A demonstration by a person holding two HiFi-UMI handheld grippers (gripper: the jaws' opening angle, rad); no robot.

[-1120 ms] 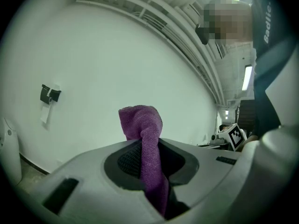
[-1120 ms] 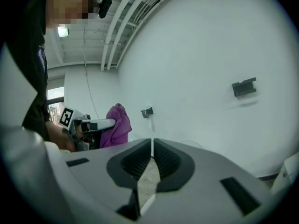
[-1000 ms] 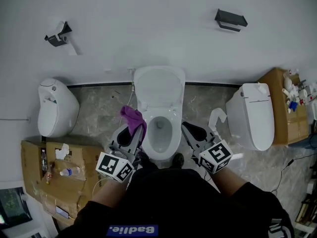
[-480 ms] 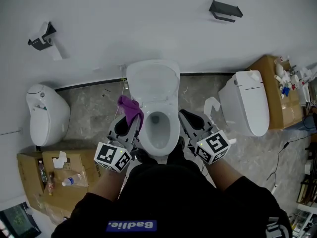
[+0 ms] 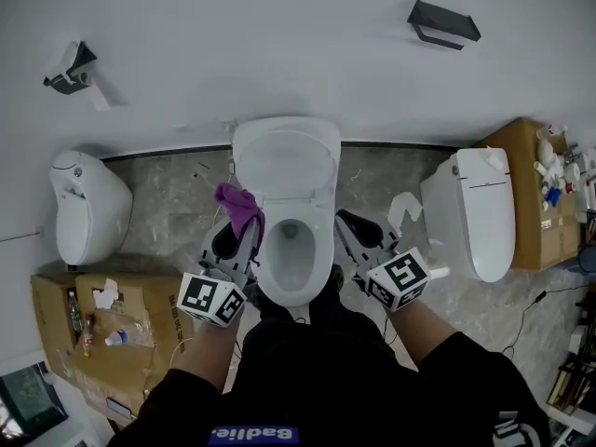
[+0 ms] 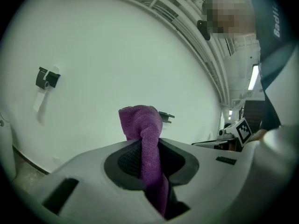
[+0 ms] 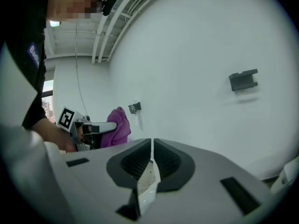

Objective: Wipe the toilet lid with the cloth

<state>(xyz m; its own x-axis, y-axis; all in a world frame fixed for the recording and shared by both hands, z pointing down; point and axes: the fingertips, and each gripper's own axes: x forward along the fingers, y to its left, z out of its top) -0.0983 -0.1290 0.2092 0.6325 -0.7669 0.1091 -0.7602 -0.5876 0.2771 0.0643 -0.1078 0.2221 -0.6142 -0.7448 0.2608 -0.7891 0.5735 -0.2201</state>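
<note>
Head view, big stuff first: I'm standing over the middle toilet [image 5: 284, 250]. There's another toilet [image 5: 88, 214] off to the left and a third one [image 5: 470, 214] to the right, all on the marbled floor [image 5: 177, 189] against a white wall. The toilet lid [image 5: 284, 161] is flipped up and leaning back toward the wall, so I'm looking at its inner face.

My left gripper [image 5: 247, 229] sits just beside the bowl's left rim. Its own view shows the jaws clamped tight on the purple cloth [image 5: 239, 205], which bunches up above the tips. The cloth is near the lid's lower left corner, but I can't tell if it's touching. My right gripper [image 5: 347, 222] hangs by the right rim with its jaws pressed together, nothing gripped as far as I can see.

Progress-wise, I'd say the wiping hasn't really started. The cloth is in hand and lined up, so pretty much the whole wipe is left to do.
</note>
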